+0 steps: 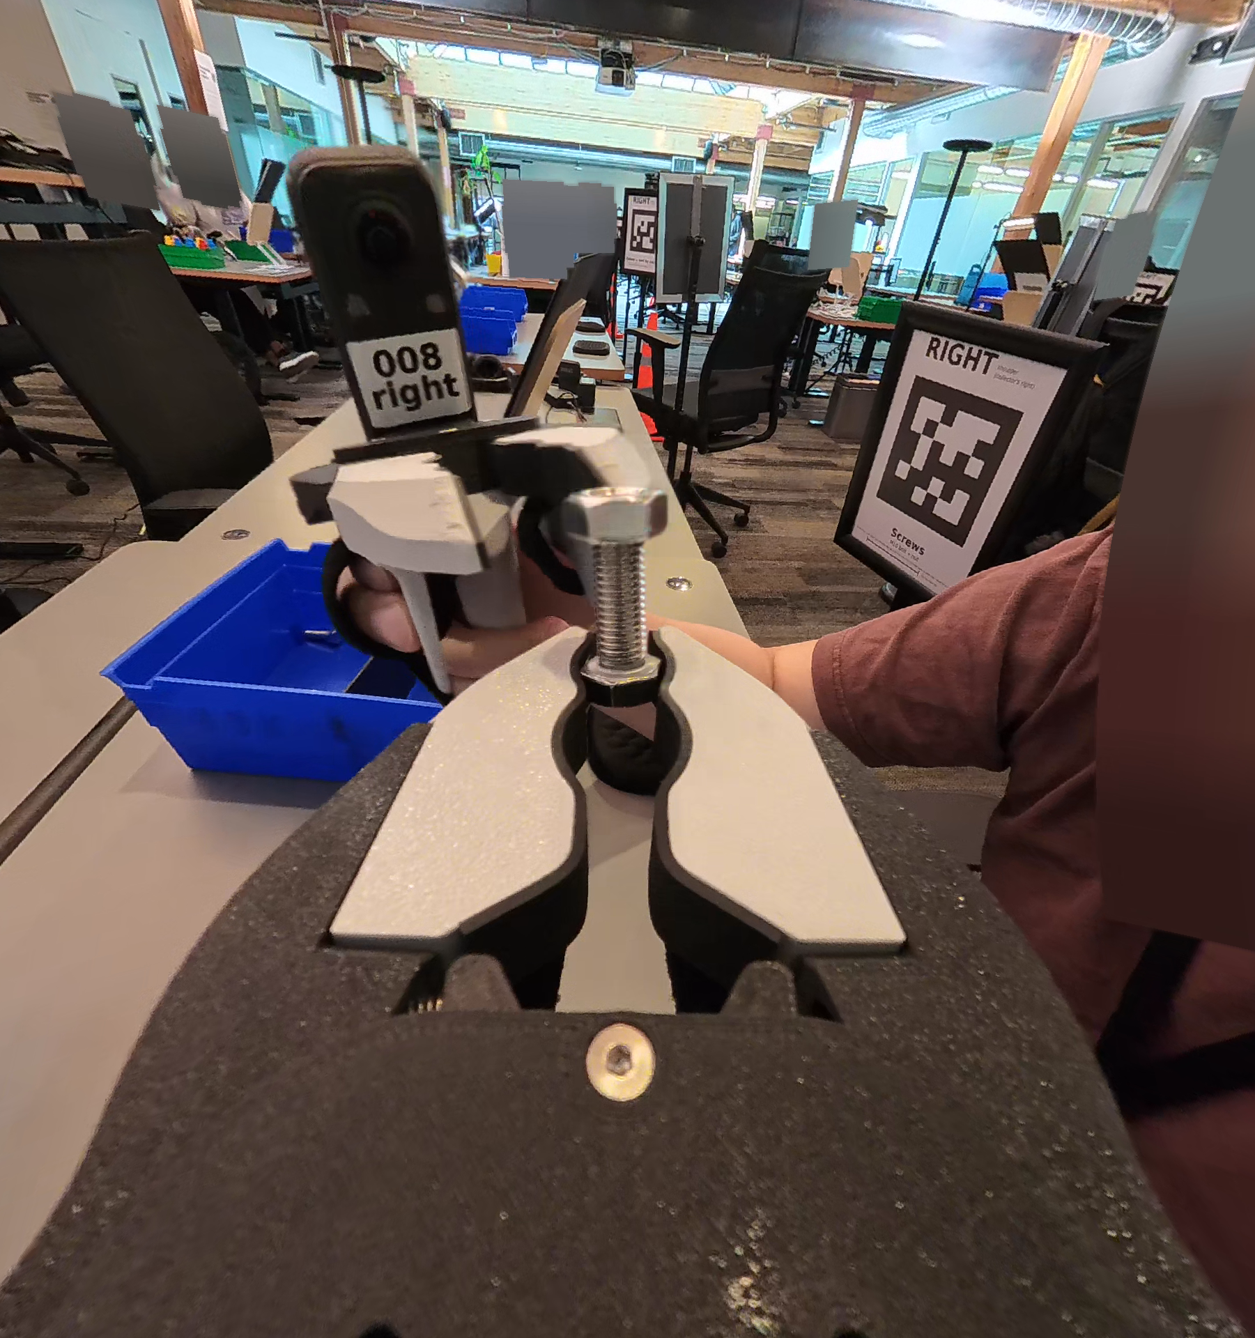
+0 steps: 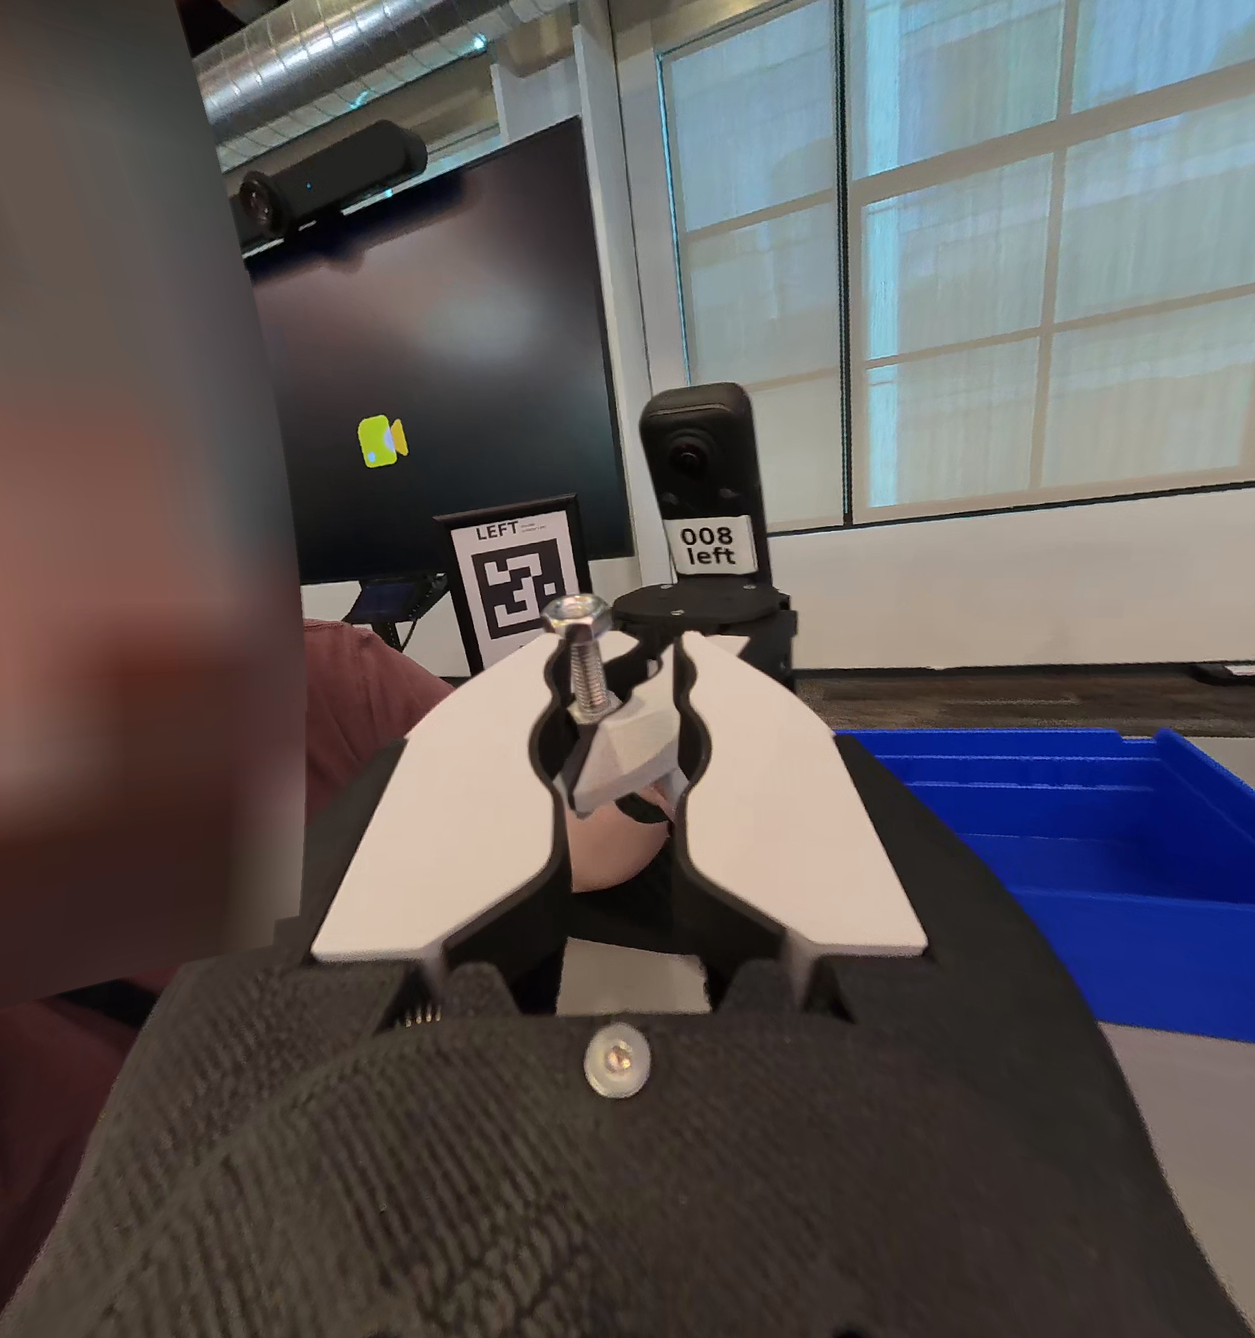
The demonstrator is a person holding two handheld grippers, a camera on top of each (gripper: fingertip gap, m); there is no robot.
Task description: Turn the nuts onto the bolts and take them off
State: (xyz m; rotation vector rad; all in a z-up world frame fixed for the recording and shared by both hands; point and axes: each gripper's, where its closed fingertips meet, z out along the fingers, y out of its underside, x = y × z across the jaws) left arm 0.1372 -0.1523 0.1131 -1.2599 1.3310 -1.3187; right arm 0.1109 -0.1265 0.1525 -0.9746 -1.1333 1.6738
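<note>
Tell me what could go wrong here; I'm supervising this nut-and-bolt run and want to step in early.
1. The left gripper clamps only the nut at the bolt's lower end; few threads may be engaged, so the bolt could tip or drop out.
2. The right gripper's jaws stand apart around the bolt, so nothing would catch it.
3. The blue bin sits aside, so a fall would likely hit the table.

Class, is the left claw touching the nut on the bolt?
Touching. The left wrist view shows the left claw closed around the nut at the lower end of the bolt, with no gap.
</note>
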